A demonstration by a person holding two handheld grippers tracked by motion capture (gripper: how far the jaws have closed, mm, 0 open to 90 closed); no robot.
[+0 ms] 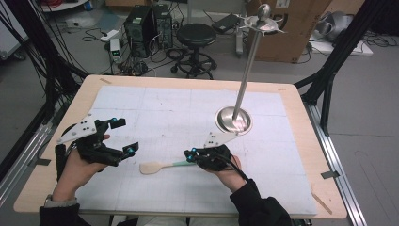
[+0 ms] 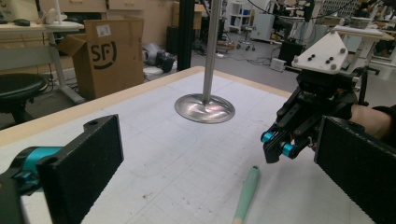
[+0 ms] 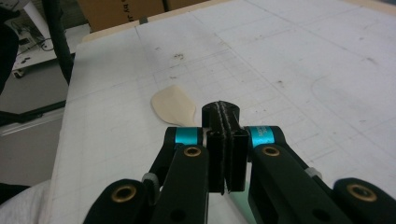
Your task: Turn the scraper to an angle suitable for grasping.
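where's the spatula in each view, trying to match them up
high view: the spatula lies on the white mat, bottom centre, its cream blade pointing left, its green handle reaching the right gripper.
left gripper view: its green handle is at bottom centre, below that gripper.
right gripper view: its cream blade pokes out behind the shut jaws.
shared landmark: the steel stand's round base in the first two.

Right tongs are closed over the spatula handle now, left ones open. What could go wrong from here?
1. The right tongs sit at the end of the spatula handle, far from the blade; lifted, it may droop or twist.
2. The metal stand is close behind that hand; a swing could knock its pole.
3. The open left tongs hover near the blade and could bump it.
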